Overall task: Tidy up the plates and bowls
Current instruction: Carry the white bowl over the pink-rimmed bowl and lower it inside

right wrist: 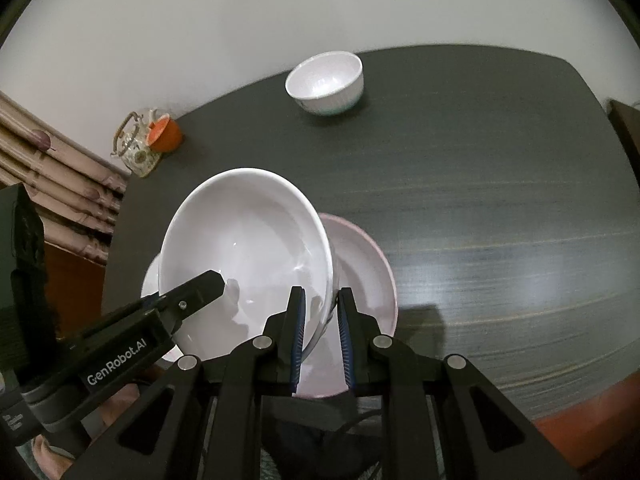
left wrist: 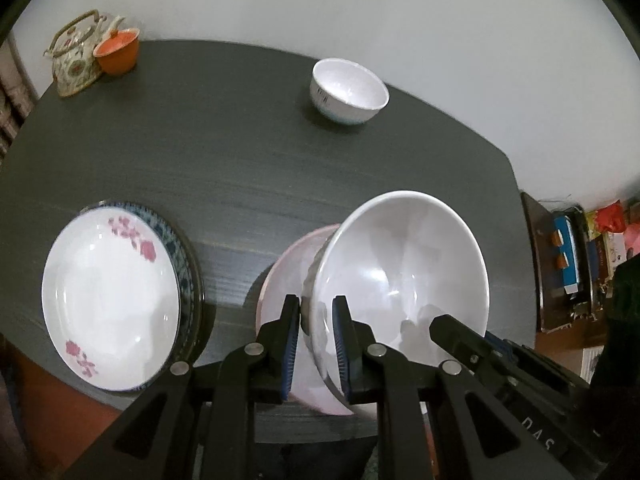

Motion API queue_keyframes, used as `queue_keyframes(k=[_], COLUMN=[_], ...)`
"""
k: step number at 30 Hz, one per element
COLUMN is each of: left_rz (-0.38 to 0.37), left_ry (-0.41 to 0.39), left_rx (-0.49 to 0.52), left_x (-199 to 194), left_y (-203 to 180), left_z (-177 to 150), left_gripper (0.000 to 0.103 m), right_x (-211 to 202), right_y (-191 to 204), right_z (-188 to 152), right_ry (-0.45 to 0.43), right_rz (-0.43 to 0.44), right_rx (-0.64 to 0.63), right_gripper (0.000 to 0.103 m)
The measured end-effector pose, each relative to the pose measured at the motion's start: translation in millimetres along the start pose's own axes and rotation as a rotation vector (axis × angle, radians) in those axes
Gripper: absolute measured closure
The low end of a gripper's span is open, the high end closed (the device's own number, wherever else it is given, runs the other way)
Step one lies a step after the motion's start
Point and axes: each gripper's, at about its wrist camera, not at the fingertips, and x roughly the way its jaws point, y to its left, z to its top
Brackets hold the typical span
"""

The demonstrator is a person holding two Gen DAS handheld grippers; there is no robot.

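Both tongs, left (left wrist: 316, 320) and right (right wrist: 322, 312), pinched opposite rims of the large white bowl (left wrist: 404, 264) (tilted) above the pink plate (right wrist: 360, 264) near the worktop's (left wrist: 240, 168) front edge.

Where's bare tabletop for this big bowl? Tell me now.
Free: the wide middle of the table between the small bowl, the teapot and the flowered plates; also right of the pink plate. Crowded: the near edge beneath the large bowl.
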Motion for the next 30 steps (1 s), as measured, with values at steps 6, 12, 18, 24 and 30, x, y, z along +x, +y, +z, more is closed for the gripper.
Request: queue_keyframes(k=[6,12,18,24,30], left_rz=[0.024,0.042,0.063,0.079,0.097], left_ry=[0.019,0.036,0.058,0.073,0.081], left_rx=[-0.004,0.003,-0.005,-0.008,-0.009], left_x=[10.0,16.9,27.3,33.1,40.5], left_y=[2.2,3.7,7.4,11.8,13.4], left_z=[-6.6,-4.4,-6.2,-6.0,-5.1], left_gripper=[0.087,0.087,0.087,0.087,0.087], right_x=[11.9,18.8,29.1,35.4,41.4], right_y=[-1.6,-9.0,-11.6,-14.1,-13.4], right_z=[-13.2,-17.7,-19.7,-20.2,-19.8], right_ry=[0.024,0.048,0.075,0.090,0.104], right_rz=[-0.010,-0.009,-0.019,-0.025,-0.034], right_rx=[0.001,0.008,0.011,0.014,0.014], right_gripper=[0.086,0.086,0.086,0.086,0.085])
